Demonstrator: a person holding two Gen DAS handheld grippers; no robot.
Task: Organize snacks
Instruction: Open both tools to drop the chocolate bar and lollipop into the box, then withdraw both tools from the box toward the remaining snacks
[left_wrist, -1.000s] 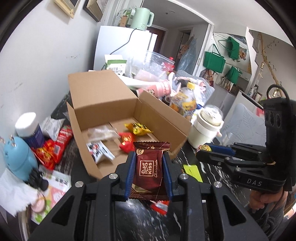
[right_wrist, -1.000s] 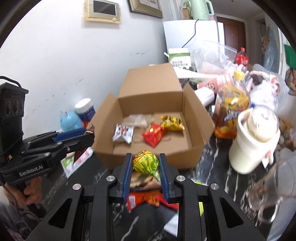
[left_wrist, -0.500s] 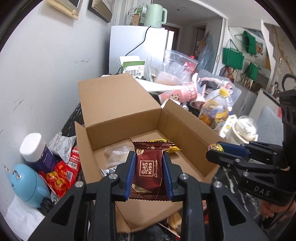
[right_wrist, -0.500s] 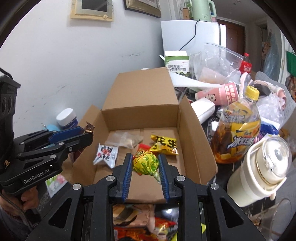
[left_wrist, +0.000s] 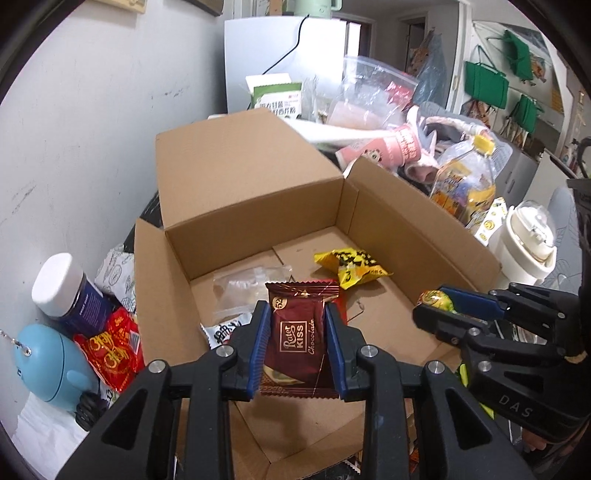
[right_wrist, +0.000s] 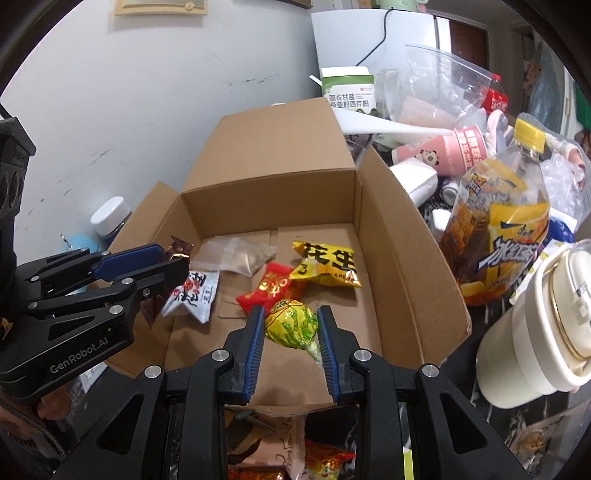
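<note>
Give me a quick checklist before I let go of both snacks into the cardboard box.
1. Left gripper shut on the chocolate packet: ok.
2. Right gripper shut on the wrapped candy: ok.
3. Both snacks above the box floor, inside its walls: ok.
4. Box flaps open, nothing blocking the opening: ok.
5. Bare floor beneath each snack: ok, in the near half.
6. Height above the floor: cannot tell.
</note>
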